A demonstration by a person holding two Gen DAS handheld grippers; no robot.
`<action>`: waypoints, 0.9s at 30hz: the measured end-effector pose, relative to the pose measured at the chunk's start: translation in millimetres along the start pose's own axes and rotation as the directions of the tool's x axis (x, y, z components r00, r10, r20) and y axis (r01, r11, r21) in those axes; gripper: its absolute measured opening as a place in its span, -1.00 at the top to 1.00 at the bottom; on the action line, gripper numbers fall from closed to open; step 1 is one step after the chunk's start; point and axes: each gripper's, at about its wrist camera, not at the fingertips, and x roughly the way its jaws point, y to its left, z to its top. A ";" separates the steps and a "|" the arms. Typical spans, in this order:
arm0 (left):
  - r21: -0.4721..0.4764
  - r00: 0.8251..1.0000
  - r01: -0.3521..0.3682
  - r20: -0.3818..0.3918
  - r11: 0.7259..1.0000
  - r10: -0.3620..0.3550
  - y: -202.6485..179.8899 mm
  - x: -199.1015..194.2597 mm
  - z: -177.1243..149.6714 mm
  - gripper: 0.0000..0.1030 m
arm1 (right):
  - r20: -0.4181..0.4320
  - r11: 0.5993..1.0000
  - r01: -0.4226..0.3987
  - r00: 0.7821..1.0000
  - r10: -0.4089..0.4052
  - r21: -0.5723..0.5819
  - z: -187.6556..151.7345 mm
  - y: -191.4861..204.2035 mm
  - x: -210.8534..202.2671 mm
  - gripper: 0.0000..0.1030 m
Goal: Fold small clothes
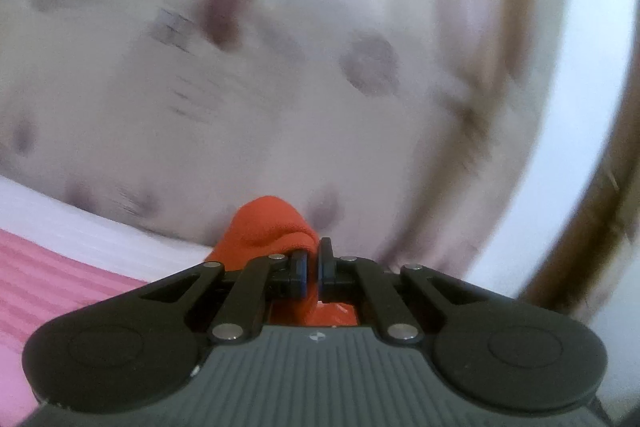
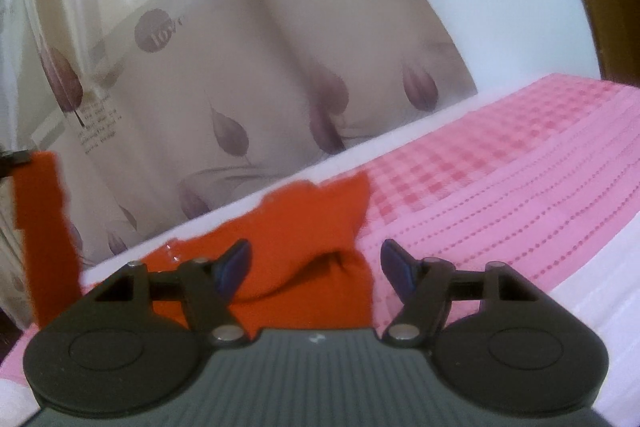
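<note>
Right wrist shows right tool (image 2: 316,265) spread (left tool (image 1: 314,263) pinches orange garment (image 1: 262,227)).

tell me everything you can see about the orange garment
The orange garment is a small piece of soft, matte cloth in plain orange-red, creased and partly lifted. Most of it lies on the pink checked bedcover. One end rises at the far left of the right wrist view, pinched in the shut left gripper, where it bunches above the fingers. The open right gripper hovers over it without gripping.

The curtain (image 2: 224,75) bears "love" in a round purple badge
</note>
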 end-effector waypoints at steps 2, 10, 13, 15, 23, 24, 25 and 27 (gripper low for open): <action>0.036 0.999 0.022 -0.047 0.999 -0.020 -27.2 30.5 -17.0 0.91 | 0.013 1.000 -0.010 1.000 0.010 0.017 -0.5 -2.3 -3.3 -0.38; 0.096 0.976 0.138 -0.183 0.986 -0.119 -76.8 107.8 -81.5 0.47 | 0.024 0.999 -0.036 0.999 0.035 0.039 -1.2 -5.6 -5.3 -0.38; 0.110 0.979 0.152 -0.153 0.982 -0.134 -77.9 109.7 -92.9 -0.93 | 0.029 0.998 -0.045 0.999 0.043 0.048 -1.9 -6.7 -6.4 -0.38; 0.121 0.990 0.140 -0.047 0.983 -0.135 -71.2 90.0 -96.0 -1.00 | 0.031 0.997 -0.048 0.998 0.047 0.053 -2.2 -7.1 -6.9 -0.38; -0.073 0.999 0.041 0.030 0.997 -0.039 21.4 20.7 -108.4 -1.00 | 0.027 0.998 -0.040 0.999 0.039 0.049 -2.0 -5.9 -6.5 -0.47; -0.114 1.000 -0.008 0.029 0.993 0.012 40.3 15.0 -116.9 -1.00 | 0.020 0.999 -0.025 0.999 0.025 0.041 -1.3 -4.0 -6.3 -0.48; -0.143 0.998 -0.047 0.022 0.989 0.050 54.9 12.5 -124.5 -0.99 | 0.005 1.000 -0.012 1.000 0.012 0.022 0.0 -0.1 -5.4 -0.50; -0.177 0.994 -0.103 0.009 0.979 0.106 78.4 10.6 -136.8 -0.98 | -0.036 0.997 -0.030 0.999 0.027 -0.068 5.4 17.1 -1.3 -0.50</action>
